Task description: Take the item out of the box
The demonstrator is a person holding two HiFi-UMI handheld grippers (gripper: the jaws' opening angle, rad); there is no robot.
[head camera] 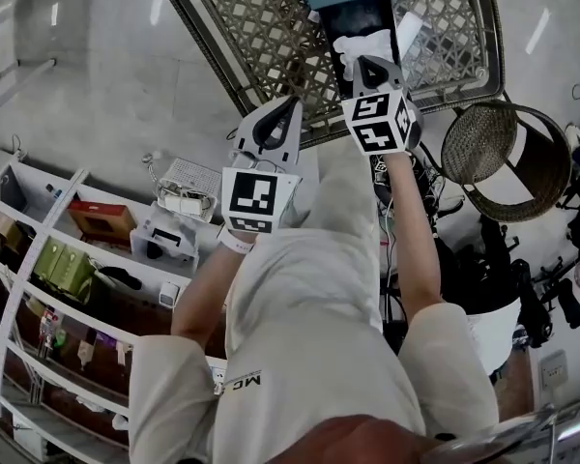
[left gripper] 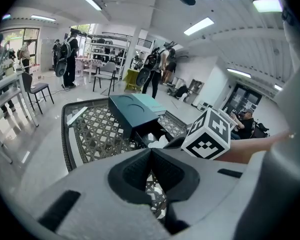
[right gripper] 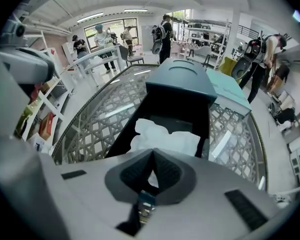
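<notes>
A dark open box (head camera: 360, 22) lies on the lattice table (head camera: 261, 27), with a crumpled white item (head camera: 365, 42) inside it. In the right gripper view the white item (right gripper: 165, 136) fills the near end of the box (right gripper: 177, 99). My right gripper (head camera: 370, 64) hangs over the box's near end, its jaws shut tip to tip (right gripper: 152, 153) just above the white item. My left gripper (head camera: 290, 102) is at the table's edge, left of the box, shut and empty (left gripper: 151, 150). From there the box (left gripper: 135, 115) stands ahead beside the right gripper's marker cube (left gripper: 210, 135).
A teal lid (right gripper: 230, 96) lies beside the box on the far right. A round woven chair (head camera: 503, 153) stands right of the table. White shelves (head camera: 68, 259) with goods run along the left. Several people stand far off in the room (left gripper: 155, 71).
</notes>
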